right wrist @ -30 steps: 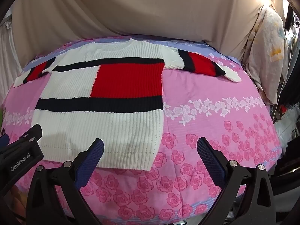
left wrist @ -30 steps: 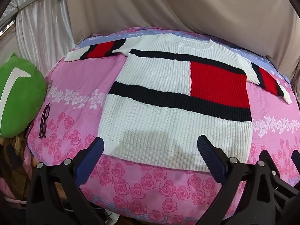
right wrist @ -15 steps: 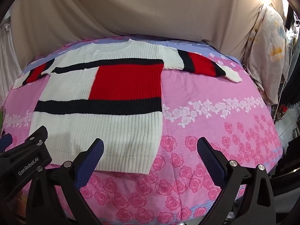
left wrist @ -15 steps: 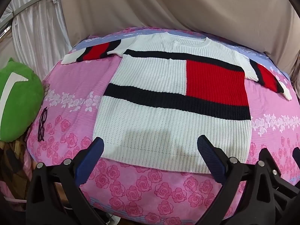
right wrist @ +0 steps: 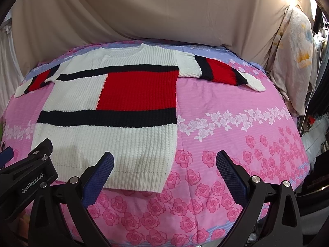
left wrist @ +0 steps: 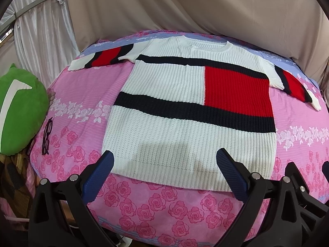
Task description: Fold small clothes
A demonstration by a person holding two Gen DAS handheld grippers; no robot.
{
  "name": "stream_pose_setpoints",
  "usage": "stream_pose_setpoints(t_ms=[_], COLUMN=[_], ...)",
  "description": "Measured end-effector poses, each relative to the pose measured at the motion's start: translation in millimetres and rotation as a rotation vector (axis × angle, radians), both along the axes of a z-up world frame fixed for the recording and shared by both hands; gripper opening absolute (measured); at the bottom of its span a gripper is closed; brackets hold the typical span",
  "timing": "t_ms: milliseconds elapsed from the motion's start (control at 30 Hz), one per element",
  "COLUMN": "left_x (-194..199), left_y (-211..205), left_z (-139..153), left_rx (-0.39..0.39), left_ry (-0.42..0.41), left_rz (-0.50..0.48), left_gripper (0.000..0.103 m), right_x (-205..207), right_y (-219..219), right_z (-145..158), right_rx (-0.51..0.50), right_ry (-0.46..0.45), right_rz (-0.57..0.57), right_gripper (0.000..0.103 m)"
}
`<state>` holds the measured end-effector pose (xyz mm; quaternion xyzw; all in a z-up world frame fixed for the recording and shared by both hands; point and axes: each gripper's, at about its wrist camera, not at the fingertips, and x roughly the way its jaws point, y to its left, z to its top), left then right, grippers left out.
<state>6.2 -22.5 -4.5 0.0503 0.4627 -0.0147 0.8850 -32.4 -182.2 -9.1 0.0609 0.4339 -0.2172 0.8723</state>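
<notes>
Knit sweater [left wrist: 191, 111]: white, navy bands, red block; flat on pink rose bedsheet [right wrist: 236, 144], sleeves spread. My left gripper [left wrist: 164, 170] and right gripper [right wrist: 164, 170]: jaws wide apart, empty, at its hem.

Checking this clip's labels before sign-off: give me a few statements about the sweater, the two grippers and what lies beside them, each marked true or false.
1. The sweater lies flat, both sleeves spread out. True.
2. The left gripper is shut on the hem. False: it is open, holding nothing.
3. Glasses lie on the bedsheet beside a green cushion. True.
4. The right gripper grips a sleeve. False: it is open near the hem's corner.
5. The sweater's large colour block is blue. False: red.
</notes>
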Motion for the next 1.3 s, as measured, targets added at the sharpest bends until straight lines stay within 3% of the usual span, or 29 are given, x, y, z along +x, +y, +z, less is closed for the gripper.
stream_pose_setpoints(t_ms=[1300], left_x=[0.7], left_y=[-5.3], left_z=[4.2], left_rx=[0.012], left_ry=[-0.010], left_rz=[0.007], left_gripper=[0.097], right_x=[2.3], right_y=[0.7], right_z=[2.2], right_rx=[-0.015], right_ry=[-0.001], right_rz=[0.006], right_gripper=[0.098])
